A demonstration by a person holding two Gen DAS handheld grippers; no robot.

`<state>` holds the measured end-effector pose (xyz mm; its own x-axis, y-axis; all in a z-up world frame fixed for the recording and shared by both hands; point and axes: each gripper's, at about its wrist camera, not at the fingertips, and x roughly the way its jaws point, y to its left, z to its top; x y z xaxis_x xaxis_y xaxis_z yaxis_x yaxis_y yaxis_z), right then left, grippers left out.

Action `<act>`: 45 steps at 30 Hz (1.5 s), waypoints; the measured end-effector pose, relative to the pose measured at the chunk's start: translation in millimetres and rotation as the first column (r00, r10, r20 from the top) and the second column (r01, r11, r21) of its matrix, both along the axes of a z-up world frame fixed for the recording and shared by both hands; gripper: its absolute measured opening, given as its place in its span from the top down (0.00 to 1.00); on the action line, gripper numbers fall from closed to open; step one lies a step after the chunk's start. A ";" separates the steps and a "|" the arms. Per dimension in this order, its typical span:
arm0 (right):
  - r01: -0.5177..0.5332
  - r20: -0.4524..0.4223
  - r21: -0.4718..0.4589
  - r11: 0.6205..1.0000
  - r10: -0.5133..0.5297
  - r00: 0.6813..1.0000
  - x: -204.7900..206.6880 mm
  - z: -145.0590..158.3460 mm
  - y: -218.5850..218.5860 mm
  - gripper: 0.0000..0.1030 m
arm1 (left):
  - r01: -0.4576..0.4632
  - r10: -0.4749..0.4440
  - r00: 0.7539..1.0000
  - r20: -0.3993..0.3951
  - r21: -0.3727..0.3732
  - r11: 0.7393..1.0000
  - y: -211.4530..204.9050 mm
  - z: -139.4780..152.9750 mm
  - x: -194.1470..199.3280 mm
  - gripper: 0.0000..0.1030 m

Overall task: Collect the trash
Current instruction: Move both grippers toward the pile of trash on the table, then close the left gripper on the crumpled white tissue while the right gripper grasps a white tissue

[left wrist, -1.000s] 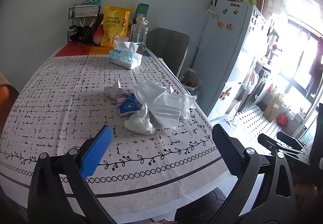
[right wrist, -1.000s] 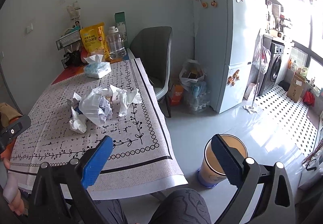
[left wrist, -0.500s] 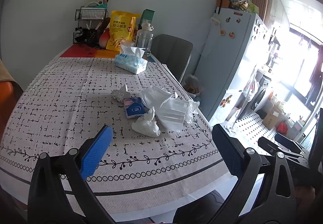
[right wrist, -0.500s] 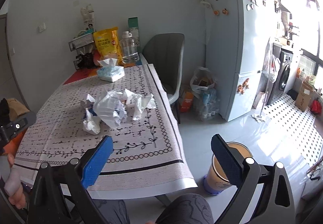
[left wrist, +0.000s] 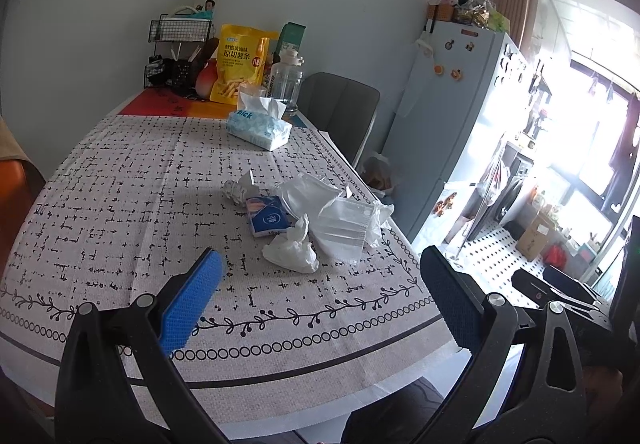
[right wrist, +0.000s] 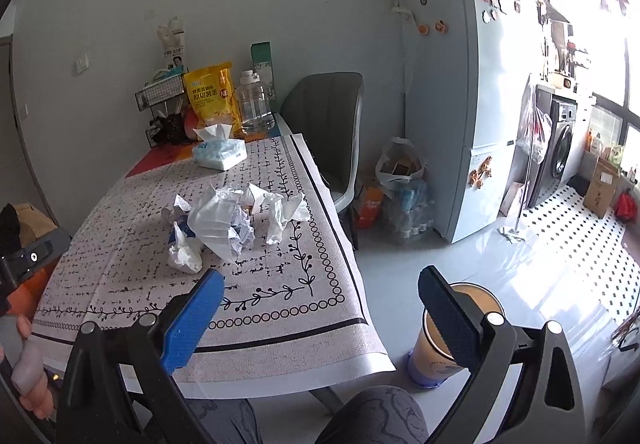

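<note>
A heap of trash lies on the patterned tablecloth (left wrist: 120, 212): a crumpled white tissue (left wrist: 291, 250), a white face mask (left wrist: 342, 230), a small blue tissue packet (left wrist: 268, 221) and a crushed wrapper (left wrist: 240, 190). In the right wrist view the same heap (right wrist: 218, 222) sits mid-table. My left gripper (left wrist: 320, 284) hangs open over the table's near edge, short of the heap, nothing between its fingers. My right gripper (right wrist: 320, 302) is open too, past the table's corner. An orange bin (right wrist: 450, 340) stands on the floor behind its right finger.
A tissue box (left wrist: 258, 126), a yellow snack bag (left wrist: 240, 68), a clear jug (left wrist: 286, 82) and a wire rack (left wrist: 176, 52) crowd the table's far end. A grey chair (right wrist: 328, 124) and a fridge (right wrist: 456, 92) stand to the right. A person's knees (right wrist: 372, 416) show below.
Both grippers have risen and tilted up a little, so the table and heap sit lower in both views. Both stay open and hold nothing.
</note>
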<state>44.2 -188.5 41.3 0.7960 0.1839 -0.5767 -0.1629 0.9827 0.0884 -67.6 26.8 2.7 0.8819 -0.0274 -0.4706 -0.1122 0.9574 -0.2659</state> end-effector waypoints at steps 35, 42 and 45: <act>-0.138 -0.129 0.077 0.987 0.147 0.981 60.7 -56.7 32.9 0.11 | -0.100 0.082 0.984 -0.160 -0.104 0.990 60.5 -63.2 57.6 0.21; -0.136 -0.159 0.091 0.986 0.149 0.976 81.9 -62.4 24.7 0.13 | -0.049 0.021 0.978 -0.207 -0.131 0.990 47.9 -79.5 95.9 0.24; -0.138 -0.183 0.108 0.984 0.157 0.971 91.2 -62.2 21.2 0.17 | -0.035 0.000 0.971 -0.238 -0.144 0.989 40.6 -87.6 115.1 0.27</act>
